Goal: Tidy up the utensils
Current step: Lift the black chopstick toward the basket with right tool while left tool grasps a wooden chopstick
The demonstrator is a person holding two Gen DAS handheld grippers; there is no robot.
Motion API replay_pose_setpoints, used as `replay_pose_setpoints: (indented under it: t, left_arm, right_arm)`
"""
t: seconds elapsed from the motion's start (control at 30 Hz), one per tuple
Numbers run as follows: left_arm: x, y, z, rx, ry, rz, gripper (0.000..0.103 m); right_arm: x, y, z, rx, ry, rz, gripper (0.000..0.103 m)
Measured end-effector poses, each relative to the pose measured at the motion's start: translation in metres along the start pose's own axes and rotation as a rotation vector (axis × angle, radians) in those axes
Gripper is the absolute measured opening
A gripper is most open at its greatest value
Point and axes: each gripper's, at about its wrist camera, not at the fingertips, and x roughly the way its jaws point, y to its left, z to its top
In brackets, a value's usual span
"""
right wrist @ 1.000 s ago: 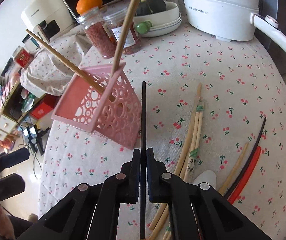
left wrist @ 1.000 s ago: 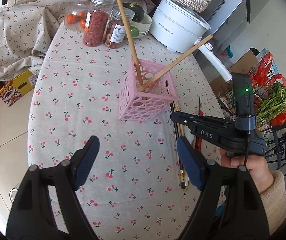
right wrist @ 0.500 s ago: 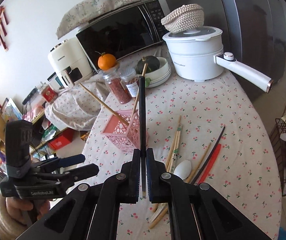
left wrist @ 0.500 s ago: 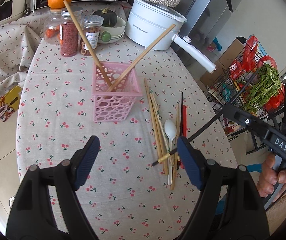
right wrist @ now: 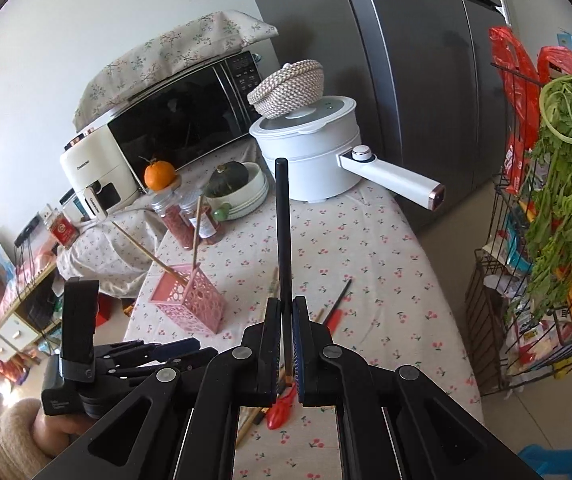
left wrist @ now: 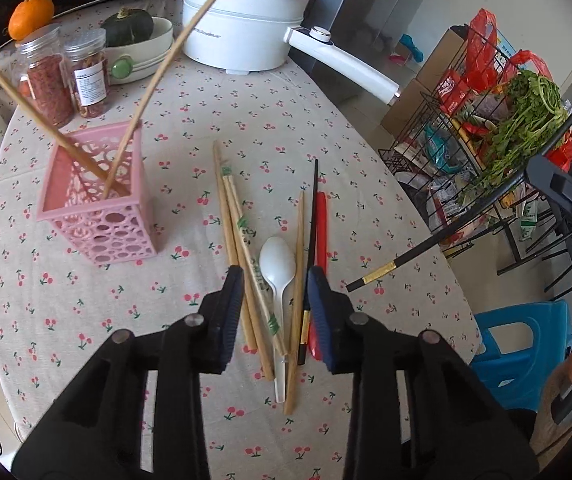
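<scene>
Left claw point(left wrist: 274, 300) gapes over white spoon point(left wrist: 277, 266) among loose chopsticks point(left wrist: 242, 236).

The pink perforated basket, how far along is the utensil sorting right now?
Done: two wooden chopsticks stand crossed in the pink perforated basket. In hand: the right gripper is shut on a black chopstick, held off the table. The left gripper is open above the loose pile. Left: bamboo chopsticks, a white plastic spoon, another black chopstick and a red utensil lie on the cherry-print tablecloth.
</scene>
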Motion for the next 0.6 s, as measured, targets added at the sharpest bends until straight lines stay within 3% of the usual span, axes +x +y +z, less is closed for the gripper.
replay_pose_setpoints:
  t: [0.2, 0.6]
  left_arm:
    - [0.052, -0.031, 0.018, 0.071, 0.123, 0.017, 0.013]
    - [0.11, -0.042, 0.028, 0.091, 0.246, 0.107, 0.008]
  right_arm:
    - [0.005, -0.022, 0.0, 0.013, 0.024, -0.026, 0.006]
    - [0.013, -0.034, 0.001, 0.024, 0.05, -0.02, 0.006]
